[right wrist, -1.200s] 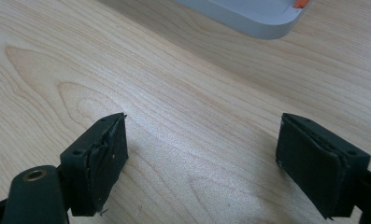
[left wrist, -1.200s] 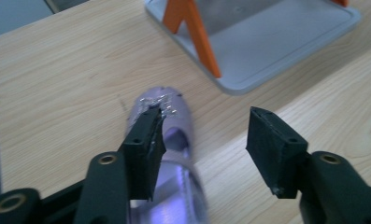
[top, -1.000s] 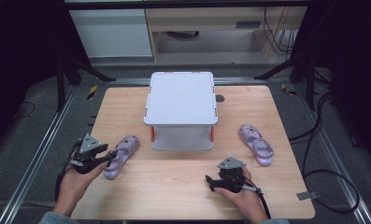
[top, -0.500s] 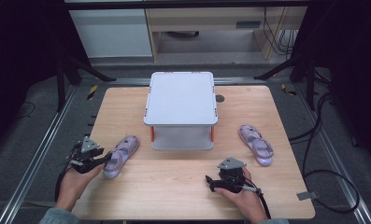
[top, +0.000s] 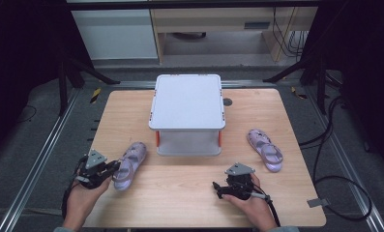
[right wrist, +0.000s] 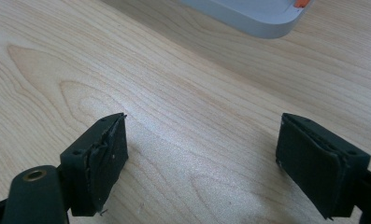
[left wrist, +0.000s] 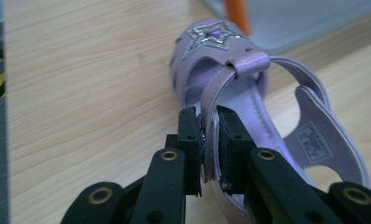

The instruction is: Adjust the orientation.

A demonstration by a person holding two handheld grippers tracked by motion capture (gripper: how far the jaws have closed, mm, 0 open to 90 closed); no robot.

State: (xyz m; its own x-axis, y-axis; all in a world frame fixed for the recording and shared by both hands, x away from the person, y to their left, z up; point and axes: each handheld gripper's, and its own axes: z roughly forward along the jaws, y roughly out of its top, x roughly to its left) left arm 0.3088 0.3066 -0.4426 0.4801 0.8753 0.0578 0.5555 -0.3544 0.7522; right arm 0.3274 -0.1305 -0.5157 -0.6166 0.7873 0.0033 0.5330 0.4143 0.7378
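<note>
At the near left of the light wooden table (top: 180,193), the left gripper (top: 113,168) is closed tight on the side strap of a lilac plastic sandal with a glittery star on its toe (left wrist: 248,93), which is lying on the wood just left of the box front. At the near right, the right gripper (top: 217,187) is held low over bare wood with its jaws spread wide and nothing between them. Farther back, a white plastic storage box with orange clips (top: 187,113) is placed in the middle of the table, and a second lilac sandal (top: 265,149) is seen on the table to the right of it.

Glossy lilac sandal (left wrist: 248,93), matt wood table (top: 180,193)
</note>
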